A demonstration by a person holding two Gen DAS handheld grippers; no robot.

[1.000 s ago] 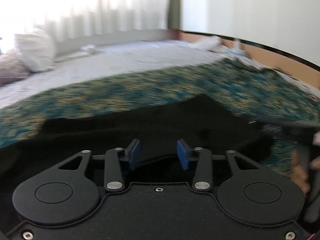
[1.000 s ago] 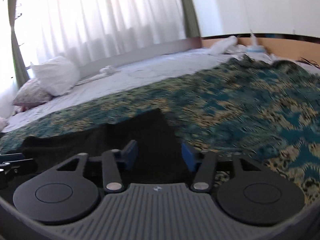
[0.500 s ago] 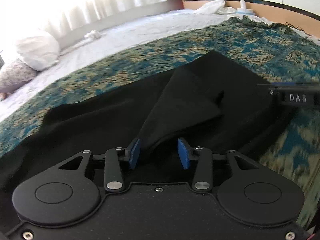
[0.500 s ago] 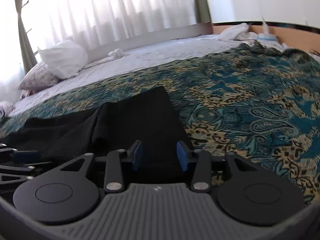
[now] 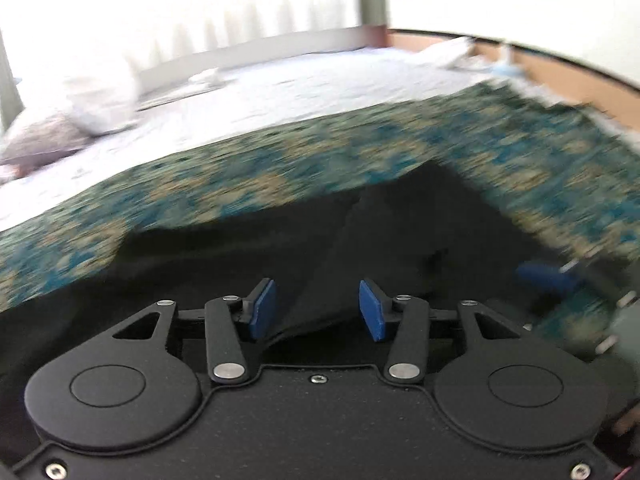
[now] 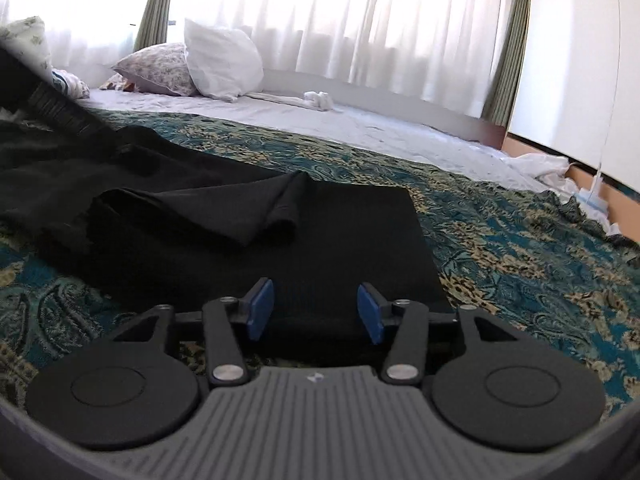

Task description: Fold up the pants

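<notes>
Scene: black pants (image 6: 224, 216) lie on a teal-and-gold paisley bedspread (image 6: 520, 248) on a bed, a white pillow (image 6: 222, 64) and sheer curtains (image 6: 380, 20) beyond.
Where the pants are: in the right wrist view they are spread across the near part of the bedspread, from a rumpled mass at the far left to a squared, flat end just ahead of the right gripper (image 6: 316, 310).
Long axis: by that view the garment runs left to right across the bed, the squared end toward the right; a loose fold of cloth (image 6: 276, 208) is turned over on top near the middle.
Right gripper: jaws spread, having just been opening, with the edge of the flat end beneath the gap and neither pad pressing on it.
Left gripper (image 5: 316, 312): jaws spread and just been opening; black cloth shows in the gap, though no pad visibly clamps it. This view is blurred.
Also in shot: the other gripper's blue pad (image 5: 548, 278) shows at the right edge of the left wrist view.
Step in hand: it looks like a release after laying one portion over, both tools letting go.
Next move: probably calls for flattening the turned-over flap, then a fresh grip at the squared end so the length can be doubled over toward the left.
</notes>
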